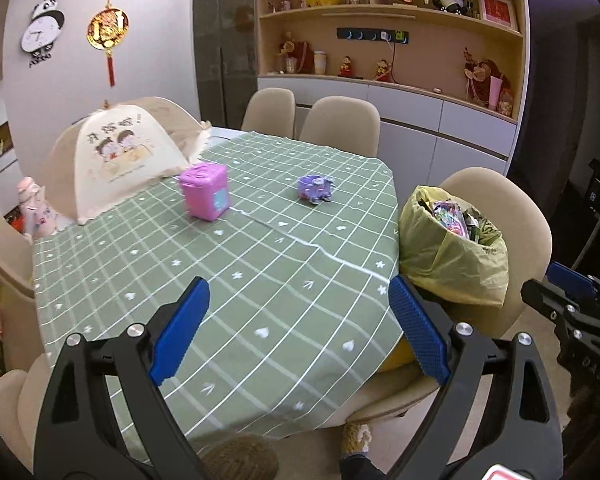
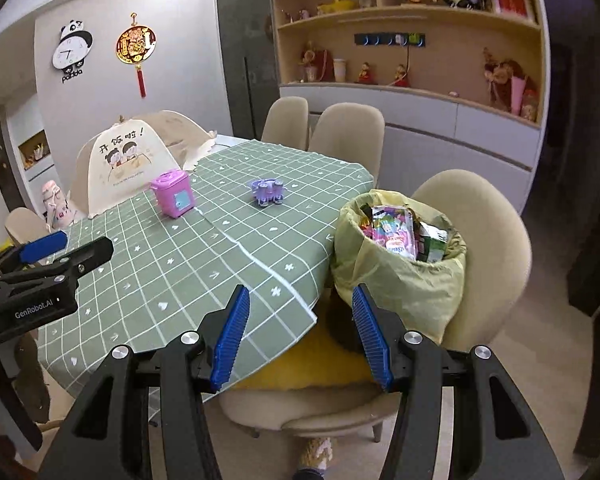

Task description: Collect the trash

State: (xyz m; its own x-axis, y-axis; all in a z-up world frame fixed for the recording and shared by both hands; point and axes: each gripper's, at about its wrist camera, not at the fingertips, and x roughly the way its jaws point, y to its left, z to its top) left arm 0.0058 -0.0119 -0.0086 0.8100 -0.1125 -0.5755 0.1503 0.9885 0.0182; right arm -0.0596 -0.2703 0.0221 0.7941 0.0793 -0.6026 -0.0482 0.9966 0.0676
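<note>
A yellow-green trash bag (image 1: 452, 256) full of wrappers and cartons stands on a beige chair at the table's right edge; it also shows in the right wrist view (image 2: 400, 276). My left gripper (image 1: 296, 328) is open and empty above the green checked tablecloth (image 1: 220, 264), left of the bag. My right gripper (image 2: 300, 336) is open and empty, held above the chair seat just in front of the bag. A pink toy box (image 1: 206, 192) and a purple toy (image 1: 316, 188) sit on the table.
A beige mesh food cover (image 1: 120, 156) stands at the table's far left. Beige chairs (image 1: 340, 124) ring the table. The right gripper's body (image 1: 572, 320) shows at the left view's right edge. A shelf cabinet (image 2: 412, 40) lines the back wall.
</note>
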